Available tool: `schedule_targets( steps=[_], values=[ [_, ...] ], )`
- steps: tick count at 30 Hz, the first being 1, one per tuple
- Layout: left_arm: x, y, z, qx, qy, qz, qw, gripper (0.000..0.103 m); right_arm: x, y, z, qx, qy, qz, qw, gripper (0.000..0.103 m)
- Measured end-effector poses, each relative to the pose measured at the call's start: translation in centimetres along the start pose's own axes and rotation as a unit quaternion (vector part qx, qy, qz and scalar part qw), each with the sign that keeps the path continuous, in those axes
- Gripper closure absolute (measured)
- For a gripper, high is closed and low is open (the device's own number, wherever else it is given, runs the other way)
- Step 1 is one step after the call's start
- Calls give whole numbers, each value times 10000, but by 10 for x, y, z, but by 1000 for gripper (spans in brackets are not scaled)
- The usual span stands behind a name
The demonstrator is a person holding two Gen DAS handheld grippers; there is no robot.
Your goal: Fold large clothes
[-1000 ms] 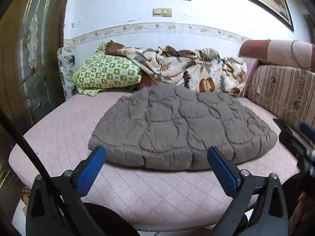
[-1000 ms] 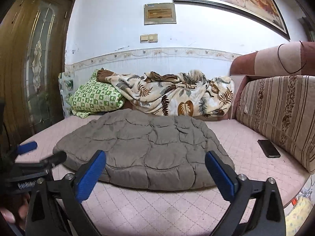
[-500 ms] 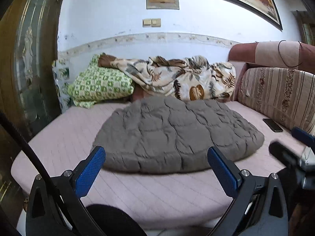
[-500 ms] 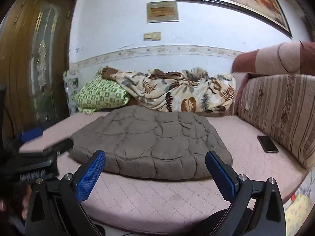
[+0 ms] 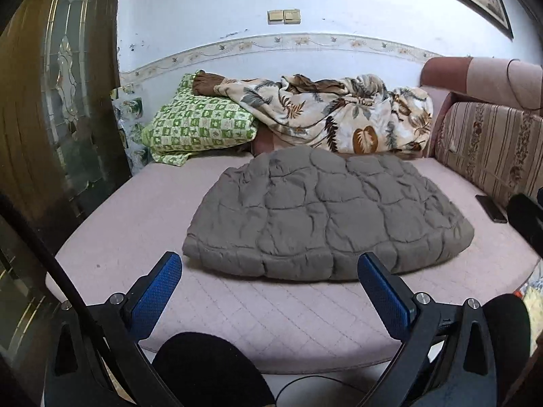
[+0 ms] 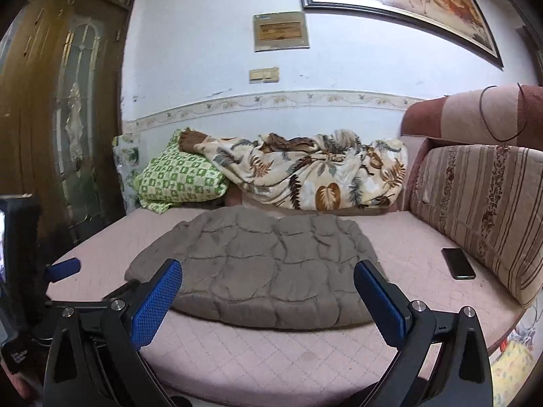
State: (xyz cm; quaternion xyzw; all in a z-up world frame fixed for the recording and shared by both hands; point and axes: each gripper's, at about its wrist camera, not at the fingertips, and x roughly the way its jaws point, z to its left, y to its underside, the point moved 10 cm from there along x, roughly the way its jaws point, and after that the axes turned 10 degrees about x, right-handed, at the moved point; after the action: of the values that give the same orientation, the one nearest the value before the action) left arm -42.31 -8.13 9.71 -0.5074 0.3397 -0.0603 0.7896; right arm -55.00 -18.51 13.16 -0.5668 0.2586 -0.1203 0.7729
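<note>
A grey-brown quilted padded garment [image 5: 322, 213] lies folded in a flat bundle on the pink quilted sofa bed [image 5: 142, 210]; it also shows in the right wrist view [image 6: 271, 268]. My left gripper [image 5: 269, 264] is open and empty, held back from the garment's near edge. My right gripper [image 6: 268, 271] is open and empty, also short of the near edge. The left gripper's blue tip [image 6: 64, 269] shows at the left of the right wrist view.
A green patterned pillow [image 5: 200, 125] and a leaf-print blanket [image 5: 336, 115] lie at the back. A striped cushion [image 6: 482, 210] lines the right side. A black phone [image 6: 458, 263] lies by it. A wooden door [image 6: 68, 129] stands at the left.
Both grippers have drawn back and risen away from the garment, so more of the bed and wall shows. Both stay open. The garment has not moved.
</note>
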Motion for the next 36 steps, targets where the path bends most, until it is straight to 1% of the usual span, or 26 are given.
schedule_targets(
  steps=[1,2,4,5,8,13,17,23,27,31,36],
  values=[
    [2,3,0,14,-44,76,10000,0,0,5,5,-90,-20,46,9999,1],
    [3,5,-1,19,-13,126,9999,0,1,9,9,-183,-31,74,9998,1],
    [8,10,-3,-60,210,243,9995,0,1,12,13,-270,-50,76,9996,1],
    [10,13,-3,-88,251,308,9992,0,1,14,14,-286,-49,90,9995,1],
    [16,18,1,-65,97,389,9992,0,4,16,12,-268,-4,115,9996,1],
    [19,21,2,-59,41,390,9992,0,13,22,5,-124,55,261,9996,1],
    [25,23,3,95,-111,417,9990,0,19,26,6,-136,71,338,9993,1],
    [33,27,3,179,-120,506,9985,0,26,32,5,-138,82,446,9989,1],
    [40,30,2,158,-54,620,9979,0,30,35,4,-122,112,515,9985,1],
    [45,35,4,154,-78,732,9972,0,32,37,3,-124,120,571,9982,1],
    [48,37,5,122,-50,796,9967,0,34,38,4,-138,121,606,9980,1]
  ],
)
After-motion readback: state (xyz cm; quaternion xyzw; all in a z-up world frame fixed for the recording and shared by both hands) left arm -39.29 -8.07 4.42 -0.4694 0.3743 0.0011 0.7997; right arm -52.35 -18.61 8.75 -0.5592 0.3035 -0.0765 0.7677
